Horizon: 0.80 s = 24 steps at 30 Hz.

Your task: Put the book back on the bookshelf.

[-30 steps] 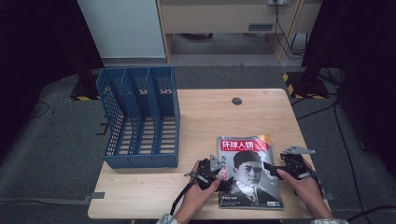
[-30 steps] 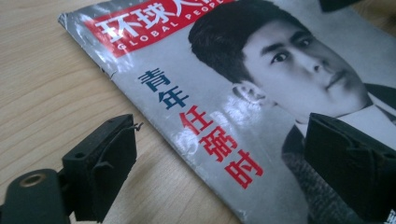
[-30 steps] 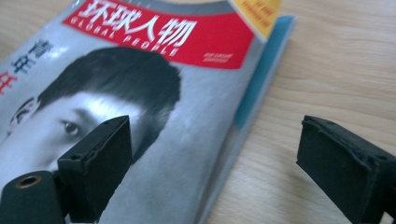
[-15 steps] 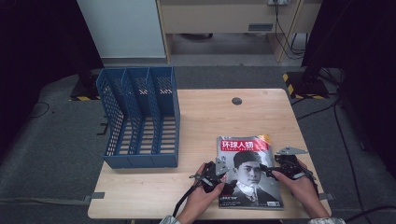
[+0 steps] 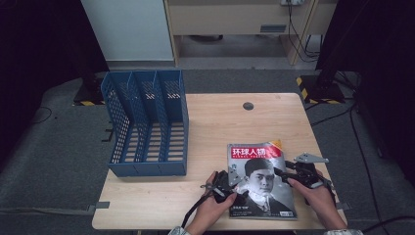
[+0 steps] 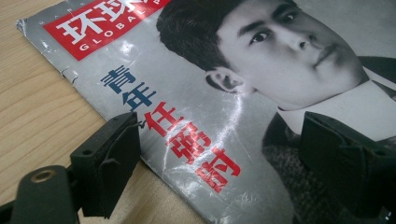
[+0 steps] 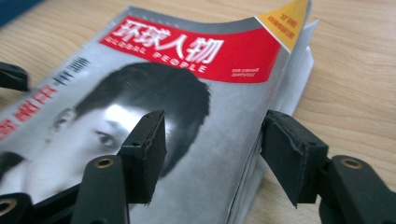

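A magazine (image 5: 262, 178) with a red title band and a portrait cover lies flat on the wooden table (image 5: 220, 117), near its front right. My left gripper (image 5: 236, 188) sits at the magazine's left edge, open. Its jaws stand wide over the cover (image 6: 261, 93) and the bare wood, touching neither in the left gripper view (image 6: 224, 158). My right gripper (image 5: 284, 175) is at the magazine's right edge. Its jaws have just been closing, and the page edge (image 7: 261, 140) lies between them (image 7: 215, 140). One jaw is over the cover, the other beside the pages, and neither visibly presses.
A blue mesh file rack (image 5: 147, 122) with three slots stands on the table's left half. A small dark round hole (image 5: 248, 105) sits near the far edge. A jaw of the left gripper (image 7: 11, 77) shows at the far left of the right gripper view.
The right gripper has slid a little leftward onto the magazine's right edge and its jaws have narrowed. The left hand and the magazine have stayed put.
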Available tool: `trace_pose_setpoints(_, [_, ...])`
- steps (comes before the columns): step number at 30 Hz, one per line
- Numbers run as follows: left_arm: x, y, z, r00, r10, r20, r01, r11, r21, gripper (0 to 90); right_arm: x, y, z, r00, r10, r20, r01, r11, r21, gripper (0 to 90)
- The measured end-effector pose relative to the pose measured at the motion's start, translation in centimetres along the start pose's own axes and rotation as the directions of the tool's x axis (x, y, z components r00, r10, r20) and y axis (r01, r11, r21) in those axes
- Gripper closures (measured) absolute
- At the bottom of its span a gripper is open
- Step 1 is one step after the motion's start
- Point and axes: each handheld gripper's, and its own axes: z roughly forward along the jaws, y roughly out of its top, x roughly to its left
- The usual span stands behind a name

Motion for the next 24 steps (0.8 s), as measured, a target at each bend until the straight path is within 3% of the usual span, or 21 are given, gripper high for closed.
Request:
trace_pose_setpoints(4, [0.0, 0.0, 0.0, 1.0, 0.0, 0.0, 0.0, 1.0, 0.0, 12.3, 0.3, 0.0, -0.4, 0.9997, 0.008, -0.022, -0.008, 1.0, -0.017, 42.5])
trace_pose_setpoints(13, [0.0, 0.0, 0.0, 1.0, 0.0, 0.0, 0.0, 1.0, 0.002, 12.0, 0.9, -0.8, -1.4, 0.9965, 0.015, -0.082, -0.013, 0.999, 0.029, 48.8])
trace_pose_setpoints(15, [0.0, 0.0, 0.0, 1.0, -0.001, 0.001, 0.001, 1.0, 0.002, 11.9, 1.0, -0.8, -1.2, 0.9968, -0.001, -0.08, 0.004, 0.999, 0.04, 48.8])
trace_pose_setpoints(24, [0.1, 0.1, 0.1, 1.0, 0.003, 0.009, -0.003, 1.0, 0.007, 10.8, 0.6, -0.5, 0.0, 0.9965, 0.007, -0.084, -0.003, 0.999, 0.054, 43.0])
